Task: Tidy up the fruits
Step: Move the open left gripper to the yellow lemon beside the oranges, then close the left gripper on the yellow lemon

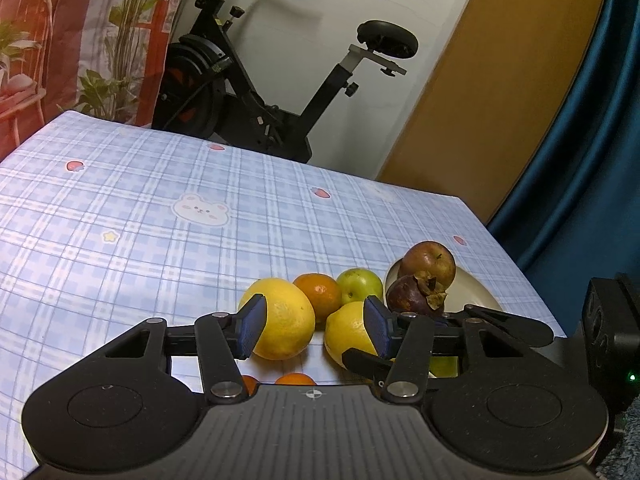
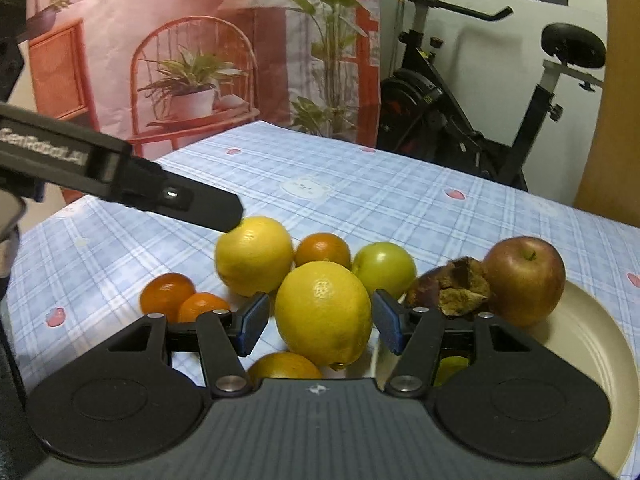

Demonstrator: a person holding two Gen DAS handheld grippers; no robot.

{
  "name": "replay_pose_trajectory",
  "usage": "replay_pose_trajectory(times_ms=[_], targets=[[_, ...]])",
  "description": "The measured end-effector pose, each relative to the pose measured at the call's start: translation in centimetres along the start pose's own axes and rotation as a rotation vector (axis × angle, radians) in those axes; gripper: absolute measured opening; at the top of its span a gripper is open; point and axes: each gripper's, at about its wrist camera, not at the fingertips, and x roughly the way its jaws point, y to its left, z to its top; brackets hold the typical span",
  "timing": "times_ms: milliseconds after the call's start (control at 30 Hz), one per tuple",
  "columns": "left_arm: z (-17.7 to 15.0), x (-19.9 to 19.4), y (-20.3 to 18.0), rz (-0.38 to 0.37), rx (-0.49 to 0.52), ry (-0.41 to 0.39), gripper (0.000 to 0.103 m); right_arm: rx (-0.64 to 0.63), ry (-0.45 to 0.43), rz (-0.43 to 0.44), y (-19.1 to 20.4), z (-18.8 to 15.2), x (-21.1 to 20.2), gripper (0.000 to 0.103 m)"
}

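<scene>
On the cream plate (image 2: 592,344) sit a red apple (image 2: 524,280) and, seemingly, a mangosteen (image 2: 452,288); both tools released.

Both tools share one build. The left gripper (image 1: 314,330) is matte black plastic: a broad ribbed housing at the bottom with a small white crosshair mark at its centre, flanked by two round lobes, each with a shallow circular recess. Flat black linkage bars rise from silver rivet heads, some pierced by triangular cut-outs, and end in blue textured pads (image 1: 252,330).

The right gripper (image 2: 320,326) shows the same ribbed housing, crosshair mark, silver rivets and blue pads (image 2: 253,322). In the right wrist view, one black bar of the left tool carries white "GenRobot.AI" lettering and a small silver screw.
</scene>
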Motion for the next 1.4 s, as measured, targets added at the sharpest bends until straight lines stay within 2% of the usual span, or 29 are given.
replay_pose_trajectory(times_ms=[567, 733, 1000, 1233, 1400], targets=[[-0.1, 0.2, 0.1, -0.033, -0.003, 0.018, 0.054, -0.039, -0.023, 0.033, 1.6, -0.4, -1.6, 0.061], [-0.1, 0.4, 0.0, -0.069, 0.002, 0.027, 0.045, -0.033, -0.024, 0.036, 1.5, -0.7, -1.8, 0.061], [-0.2, 1.9, -0.8, -0.11, 0.043, 0.072, 0.045, -0.028, -0.029, 0.042, 1.5, -0.9, -2.1, 0.061], [-1.1, 4.4, -1.8, -0.071, 0.113, 0.139, 0.047, -0.046, -0.034, 0.045, 1.8, -0.7, -2.1, 0.061], [-1.1, 4.4, -1.2, -0.081, 0.079, 0.132, 0.048, -0.048, -0.03, 0.035, 1.8, -0.8, -1.8, 0.06]])
